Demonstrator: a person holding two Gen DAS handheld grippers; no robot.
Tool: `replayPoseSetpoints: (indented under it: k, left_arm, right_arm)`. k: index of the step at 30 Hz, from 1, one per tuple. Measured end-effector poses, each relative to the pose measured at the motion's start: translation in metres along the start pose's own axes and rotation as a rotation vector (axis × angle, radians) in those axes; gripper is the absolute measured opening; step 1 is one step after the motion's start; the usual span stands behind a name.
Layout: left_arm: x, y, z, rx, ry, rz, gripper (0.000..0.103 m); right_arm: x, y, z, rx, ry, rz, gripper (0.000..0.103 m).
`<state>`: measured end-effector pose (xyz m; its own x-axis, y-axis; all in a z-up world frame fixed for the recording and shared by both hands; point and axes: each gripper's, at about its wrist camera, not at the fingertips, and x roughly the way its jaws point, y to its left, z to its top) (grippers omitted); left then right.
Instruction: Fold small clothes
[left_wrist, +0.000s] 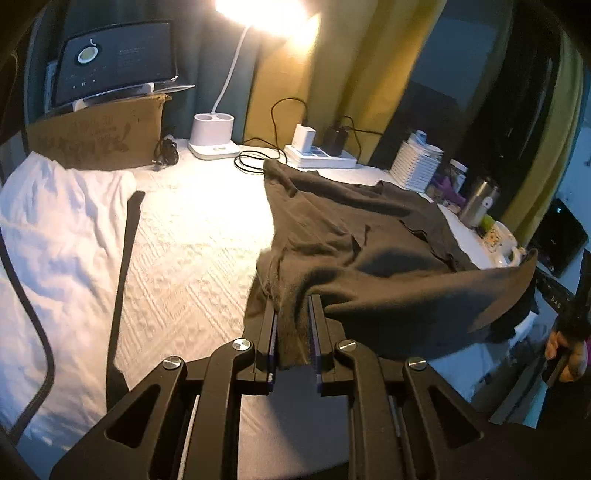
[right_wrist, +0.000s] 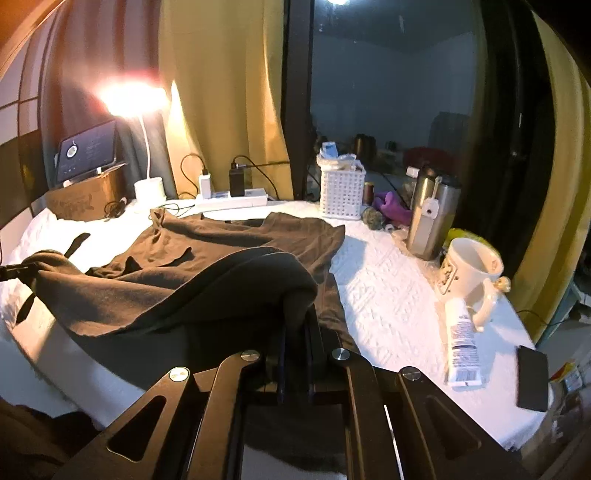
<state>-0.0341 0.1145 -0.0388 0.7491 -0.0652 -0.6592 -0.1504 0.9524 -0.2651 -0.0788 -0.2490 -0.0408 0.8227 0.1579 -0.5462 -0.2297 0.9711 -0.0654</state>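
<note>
Two tools grip one dark garment, each pinching a bunched corner of its near edge and holding that edge up off the white textured bench; the far part of the cloth lies spread on the bench toward the power strip.

Little writing can be read. A cardboard box at the back left carries dark printed marks too blurred to make out, and the tablet screen propped on it shows a round icon and small unreadable lines. The white tube lying beside the mug has a printed label, also illegible.

The left tool is nearly closed, its purple-edged pads pressing a thick fold of the garment between them. The right tool is closed tighter still on another fold, which humps up over its fingertips. In the left view, a hand shows at the right edge.
</note>
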Motion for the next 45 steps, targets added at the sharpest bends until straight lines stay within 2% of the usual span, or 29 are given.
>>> replayPoseSetpoints:
  k: [5, 11, 14, 17, 19, 21, 23, 29, 36, 40, 43, 45]
  left_arm:
    - [0.021, 0.001, 0.016, 0.011, 0.019, 0.016, 0.013]
    - [0.047, 0.013, 0.036, 0.016, 0.055, 0.027, 0.013]
    - [0.050, 0.015, 0.038, 0.073, 0.090, 0.046, 0.013]
    - [0.048, 0.016, 0.028, 0.172, 0.135, 0.105, 0.015]
    - [0.048, 0.019, 0.018, 0.226, 0.169, 0.137, 0.021]
    - [0.050, 0.019, 0.006, 0.271, 0.207, 0.141, 0.040]
    - [0.051, 0.013, -0.002, 0.315, 0.226, 0.138, 0.048]
    - [0.051, -0.015, -0.013, 0.498, 0.208, 0.103, 0.051]
    - [0.074, -0.025, 0.002, 0.546, 0.203, 0.096, 0.055]
    - [0.084, -0.039, 0.004, 0.651, 0.178, 0.088, 0.055]
    - [0.091, -0.043, 0.002, 0.732, 0.203, 0.082, 0.055]
    - [0.089, -0.041, 0.003, 0.748, 0.228, 0.055, 0.055]
  right_arm:
    - [0.042, -0.007, -0.006, 0.020, 0.078, 0.003, 0.008]
    - [0.075, -0.018, -0.010, 0.044, 0.145, 0.009, 0.008]
    - [0.088, -0.022, -0.012, 0.043, 0.172, 0.000, 0.008]
    - [0.099, -0.024, -0.014, 0.047, 0.199, -0.001, 0.008]
    - [0.105, -0.025, -0.018, 0.053, 0.218, 0.000, 0.008]
    - [0.107, -0.025, -0.021, 0.055, 0.230, -0.001, 0.008]
    - [0.108, -0.025, -0.024, 0.060, 0.238, -0.001, 0.008]
    - [0.106, -0.026, -0.028, 0.075, 0.251, -0.005, 0.008]
    - [0.109, -0.027, -0.024, 0.082, 0.247, -0.010, 0.008]
    - [0.113, -0.028, -0.021, 0.087, 0.249, -0.009, 0.008]
    - [0.115, -0.028, -0.020, 0.085, 0.255, -0.010, 0.008]
    - [0.114, -0.028, -0.020, 0.087, 0.254, -0.009, 0.008]
